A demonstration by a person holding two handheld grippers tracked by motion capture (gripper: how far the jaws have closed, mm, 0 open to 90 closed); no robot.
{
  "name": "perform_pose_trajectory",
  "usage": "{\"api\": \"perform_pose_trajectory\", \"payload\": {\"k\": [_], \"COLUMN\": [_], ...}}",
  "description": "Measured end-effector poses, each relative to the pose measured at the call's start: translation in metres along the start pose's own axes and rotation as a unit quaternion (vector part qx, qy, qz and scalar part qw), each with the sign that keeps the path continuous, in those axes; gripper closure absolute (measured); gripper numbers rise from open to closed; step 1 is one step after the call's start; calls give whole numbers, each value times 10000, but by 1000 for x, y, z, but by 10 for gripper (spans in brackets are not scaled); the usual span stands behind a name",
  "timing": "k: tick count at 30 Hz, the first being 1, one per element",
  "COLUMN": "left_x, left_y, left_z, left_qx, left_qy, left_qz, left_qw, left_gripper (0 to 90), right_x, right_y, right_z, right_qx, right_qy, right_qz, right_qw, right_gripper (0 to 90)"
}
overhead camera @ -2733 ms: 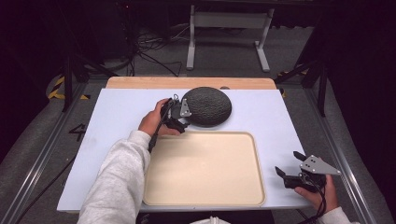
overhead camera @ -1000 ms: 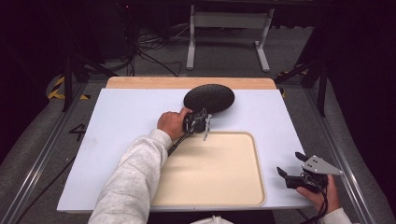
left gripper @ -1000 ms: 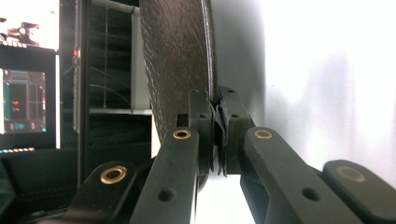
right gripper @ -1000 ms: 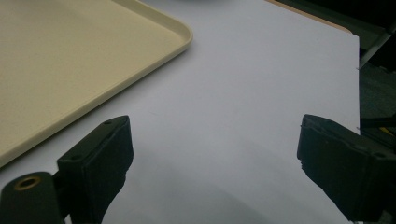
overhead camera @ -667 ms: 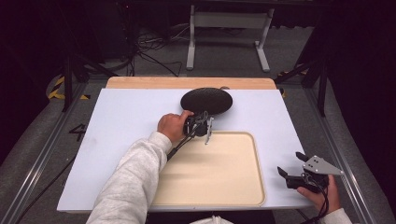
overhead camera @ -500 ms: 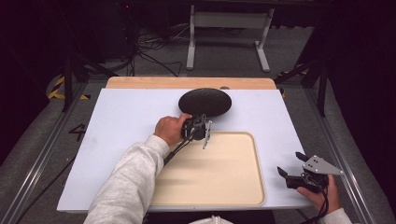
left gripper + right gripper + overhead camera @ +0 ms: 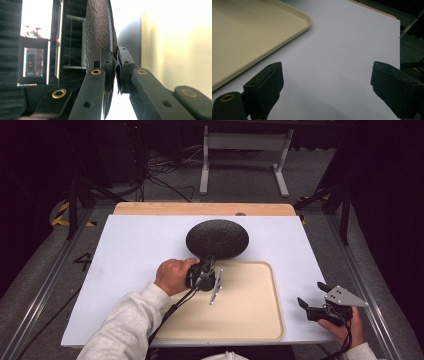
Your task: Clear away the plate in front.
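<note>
We work over a white surface carrying a beige tray. A dark round plate hangs tilted at the tray's far edge, its near rim pinched between the fingers of our left gripper. Such a thin edge grip, we judge, could let the plate pivot or slip and strike the tray's lip. Our right gripper rests near the surface's right edge, fingers spread wide, holding nothing.
</note>
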State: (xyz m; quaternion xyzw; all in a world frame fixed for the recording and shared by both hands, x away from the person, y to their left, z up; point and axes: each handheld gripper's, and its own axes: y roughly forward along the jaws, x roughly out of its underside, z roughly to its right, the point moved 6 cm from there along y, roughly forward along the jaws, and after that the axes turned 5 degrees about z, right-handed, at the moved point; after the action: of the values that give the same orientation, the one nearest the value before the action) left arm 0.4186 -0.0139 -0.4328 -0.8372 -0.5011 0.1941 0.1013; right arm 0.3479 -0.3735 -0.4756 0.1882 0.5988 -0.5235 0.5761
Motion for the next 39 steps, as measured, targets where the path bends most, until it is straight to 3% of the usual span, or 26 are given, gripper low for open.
{"api": "perform_pose_trajectory", "payload": {"k": [11, 18, 24, 29, 30, 37, 39], "left_x": [-20, -33, -38, -37, -37, -40, -42], "left_y": [-45, -69, -78, -81, -81, -84, -84], "left_z": [15, 33, 47, 53, 55, 65, 67], "left_qx": [-63, 68, 208, 224, 318, 381, 426], "left_qy": [119, 169, 318, 249, 175, 274, 189], "left_qz": [249, 400, 408, 463, 507, 607, 696], "left_qw": [9996, 9990, 9984, 9984, 9981, 9971, 9965], "left_gripper": [845, 843, 836, 827, 827, 823, 829], "right_x": [-2, -2, -3, -2, -2, -2, -1], "right_y": [1, 2, 3, 3, 3, 4, 4], "right_z": [-3, -5, -7, -6, -6, -7, -8], "right_qx": [-41, -37, -58, -46, -49, -72, -114], "right_qy": [-46, -89, -131, -116, -115, -126, -143], "right_qz": [-16, -105, -133, -147, -158, -168, -189], "right_qw": [10000, 9999, 9998, 9998, 9998, 9998, 9997], "right_gripper": [116, 115, 115, 116, 116, 116, 116]}}
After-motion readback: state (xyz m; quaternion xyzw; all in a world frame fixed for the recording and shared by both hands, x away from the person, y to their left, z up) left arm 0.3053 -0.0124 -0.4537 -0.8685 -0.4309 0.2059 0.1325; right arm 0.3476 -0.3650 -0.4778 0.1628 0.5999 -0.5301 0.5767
